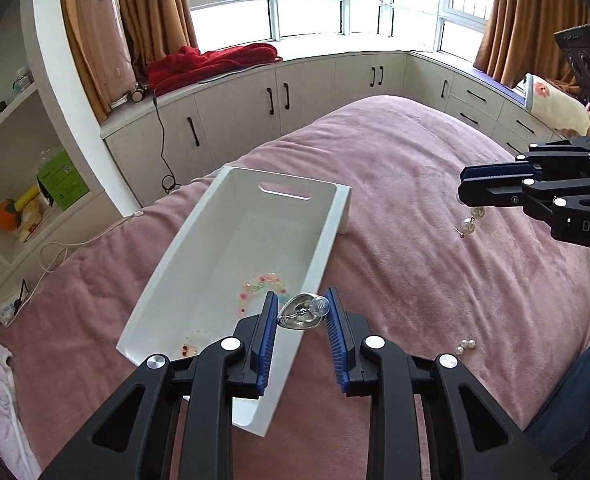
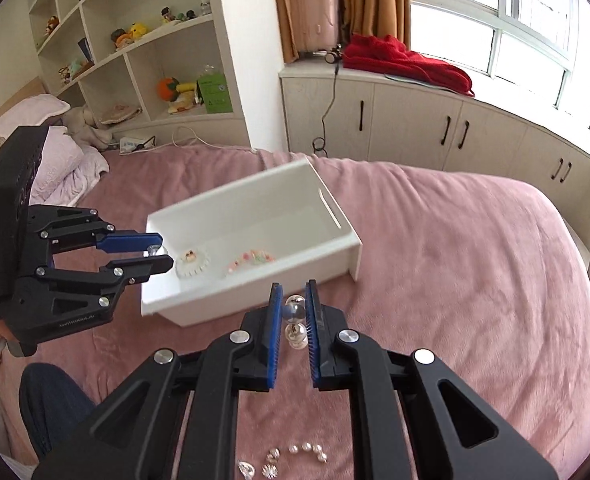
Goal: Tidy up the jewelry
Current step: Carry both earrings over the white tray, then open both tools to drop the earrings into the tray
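My left gripper (image 1: 301, 312) is shut on a silver heart-shaped earring (image 1: 299, 316) with a clear bead, held just above the near end of the white box (image 1: 323, 248). The box lies on the pink bed cover and holds a colourful bead bracelet (image 1: 261, 288) and a small white piece (image 1: 193, 346). My right gripper (image 2: 295, 314) is shut on a pearl drop earring (image 2: 296, 316), which hangs below its pads over the bed, in front of the box (image 2: 223, 300). The left gripper (image 2: 161, 252) hovers at the box's left end.
Loose pearls and small silver pieces (image 2: 291, 458) lie on the cover near me, and a pearl cluster (image 1: 466, 346) lies right of the box. A person's knee in jeans (image 2: 51, 396) is at the lower left. Cabinets, shelves and a window seat ring the bed.
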